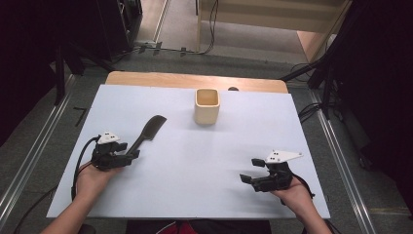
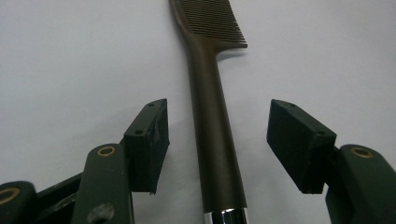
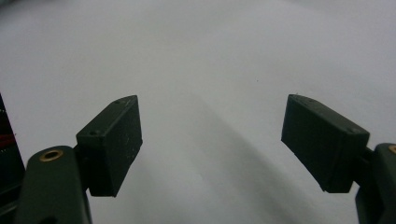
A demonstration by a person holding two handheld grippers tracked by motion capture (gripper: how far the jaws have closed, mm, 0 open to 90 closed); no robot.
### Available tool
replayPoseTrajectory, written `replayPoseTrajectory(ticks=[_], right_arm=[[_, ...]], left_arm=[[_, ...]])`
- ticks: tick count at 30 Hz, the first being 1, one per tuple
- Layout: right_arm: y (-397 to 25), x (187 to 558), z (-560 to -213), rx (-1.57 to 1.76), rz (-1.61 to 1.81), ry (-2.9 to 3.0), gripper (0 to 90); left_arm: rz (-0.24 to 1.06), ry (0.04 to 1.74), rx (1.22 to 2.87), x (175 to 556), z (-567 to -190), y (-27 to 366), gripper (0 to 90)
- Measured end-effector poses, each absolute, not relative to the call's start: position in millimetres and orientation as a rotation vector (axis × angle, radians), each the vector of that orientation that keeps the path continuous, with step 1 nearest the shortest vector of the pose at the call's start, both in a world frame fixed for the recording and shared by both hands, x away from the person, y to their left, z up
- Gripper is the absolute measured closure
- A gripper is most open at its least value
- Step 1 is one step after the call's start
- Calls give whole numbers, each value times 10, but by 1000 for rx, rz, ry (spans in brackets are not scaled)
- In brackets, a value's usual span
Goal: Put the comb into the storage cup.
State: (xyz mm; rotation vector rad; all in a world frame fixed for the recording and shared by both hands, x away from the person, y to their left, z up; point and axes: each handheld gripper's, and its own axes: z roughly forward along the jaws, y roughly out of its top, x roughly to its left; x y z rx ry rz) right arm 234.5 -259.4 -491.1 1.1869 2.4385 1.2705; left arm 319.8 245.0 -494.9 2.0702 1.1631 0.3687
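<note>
Now I'm seeing the left gripper (image 2: pixel 217 140) straddling the comb (image 2: pixel 212 116) handle, jaws wide apart, untouching; right gripper (image 3: pixel 212 140) gaping, holding nothing.

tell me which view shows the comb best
The left gripper view: the comb runs up the middle, handle between the open left claw jaws with a gap on each side, teeth sharp at the top. The high view shows it whole but small, lying on the white table ahead of that claw.
</note>
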Motion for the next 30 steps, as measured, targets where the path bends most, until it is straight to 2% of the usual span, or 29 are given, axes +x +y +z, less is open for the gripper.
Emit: replayPoseTrajectory(ticks=[3,8,16,23,27,30], right_arm=[[-2593,2346,-4913,1188,1269,2438,185],[-2595,2347,-4913,1190,1270,2436,185],[-2587,2347,-4918,1184,1269,2442,185],[-2584,2349,-4919,1186,1269,2443,185],[-2584,2349,-4919,1187,1270,2445,185],[-2584,2348,-4919,1186,1270,2444,185]], left_arm=[[372,1175,2064,3192,-4980,2447,445],[382,1178,2072,3188,-4998,2436,456],[460,1203,2045,3132,-5034,2403,522],[475,1245,2040,3110,-5024,2364,623],[474,1259,2048,3114,-5014,2369,718],[465,1274,2048,3121,-5003,2353,726]])
